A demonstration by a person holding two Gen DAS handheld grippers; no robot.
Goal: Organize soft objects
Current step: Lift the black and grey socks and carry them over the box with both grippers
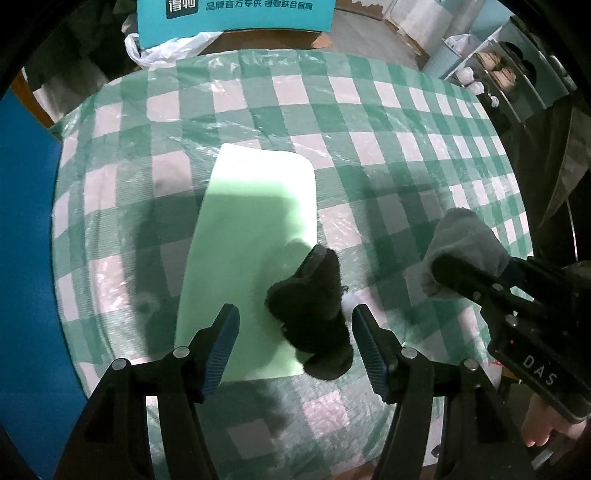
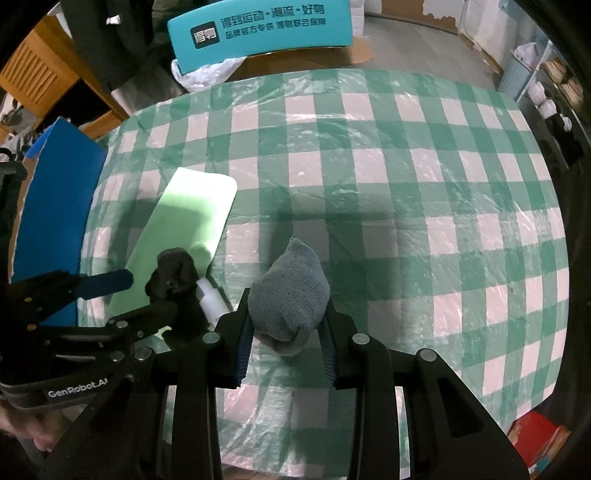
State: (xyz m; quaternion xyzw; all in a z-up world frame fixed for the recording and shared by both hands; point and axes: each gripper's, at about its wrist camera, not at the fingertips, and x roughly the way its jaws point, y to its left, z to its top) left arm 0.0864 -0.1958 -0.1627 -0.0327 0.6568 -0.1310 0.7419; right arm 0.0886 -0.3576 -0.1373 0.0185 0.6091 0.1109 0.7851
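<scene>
Left gripper (image 1: 293, 347) with jaws wide, pads clear of black sock (image 1: 314, 314) lying half over near corner of green mat (image 1: 255, 229). Right gripper (image 2: 286, 332) clamped on grey sock (image 2: 291, 295), beside mat. Risk: black sock sliding off mat edge; white scrap (image 2: 212, 299), perhaps foam, snagging it.

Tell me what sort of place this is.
Probably a home or a lived-in storeroom, not a lab: a table under a green-and-white checked cloth covered in clear plastic, a teal printed carton with cardboard on the floor behind it, and a shelf rack holding small household items.
</scene>
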